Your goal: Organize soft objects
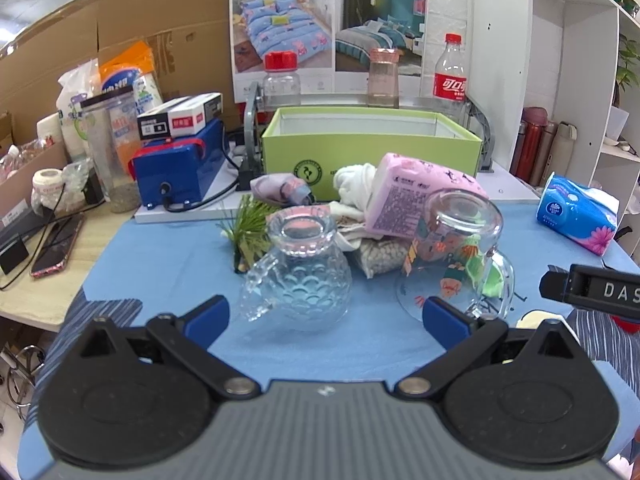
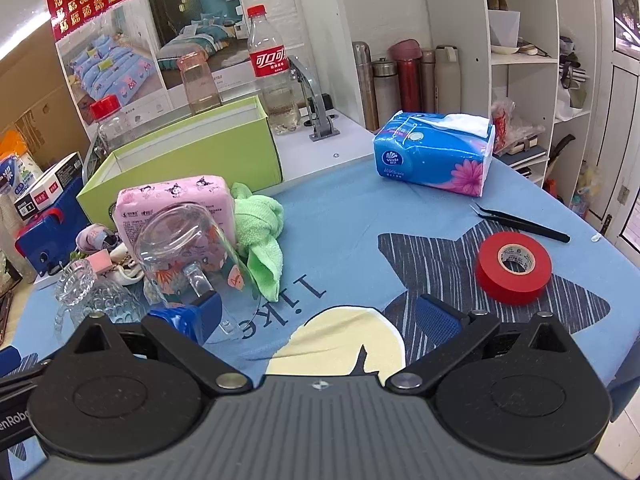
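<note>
Towel (image 2: 260, 232), green and crumpled, is the soft thing nearest a tool. From the left wrist only a sliver of it shows behind the printed mug (image 1: 456, 256); the left gripper (image 1: 326, 314) hangs spread wide and empty, with the pineapple mug (image 1: 300, 268) straight ahead blocking that route. From the right wrist the towel lies ahead and left of the right gripper (image 2: 316, 316) (also wide and empty), touching the pink pack (image 2: 176, 208), in front of the green box (image 2: 188, 156). The right looks nearer.
</note>
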Tool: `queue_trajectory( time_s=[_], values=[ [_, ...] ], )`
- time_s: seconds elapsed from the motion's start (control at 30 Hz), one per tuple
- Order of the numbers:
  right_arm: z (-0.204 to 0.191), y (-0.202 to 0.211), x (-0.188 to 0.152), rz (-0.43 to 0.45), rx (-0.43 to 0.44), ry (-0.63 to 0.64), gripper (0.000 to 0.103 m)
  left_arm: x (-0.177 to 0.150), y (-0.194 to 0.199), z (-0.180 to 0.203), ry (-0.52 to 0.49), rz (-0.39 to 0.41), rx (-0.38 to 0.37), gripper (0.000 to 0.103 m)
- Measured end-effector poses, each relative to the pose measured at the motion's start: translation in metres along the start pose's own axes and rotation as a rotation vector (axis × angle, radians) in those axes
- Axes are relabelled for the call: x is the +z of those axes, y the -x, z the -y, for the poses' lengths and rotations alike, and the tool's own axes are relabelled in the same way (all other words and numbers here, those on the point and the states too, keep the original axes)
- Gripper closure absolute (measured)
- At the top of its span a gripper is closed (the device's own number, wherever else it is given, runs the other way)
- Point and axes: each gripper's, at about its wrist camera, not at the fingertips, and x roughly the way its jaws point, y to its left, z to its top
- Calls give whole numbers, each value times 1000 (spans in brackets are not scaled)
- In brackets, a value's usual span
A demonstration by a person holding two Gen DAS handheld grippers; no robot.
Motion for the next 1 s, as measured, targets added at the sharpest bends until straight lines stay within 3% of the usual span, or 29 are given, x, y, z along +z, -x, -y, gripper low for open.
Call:
queue_trajectory(
  time_s=[0.53,1.0],
  values=[
    [-4,-28,1,-58,-16,18,12,2,-26,-1,0,-53,10,1],
    [-10,-32,14,-49,-31,43,12,18,-31,-3,2,-46,10,1]
  ],
)
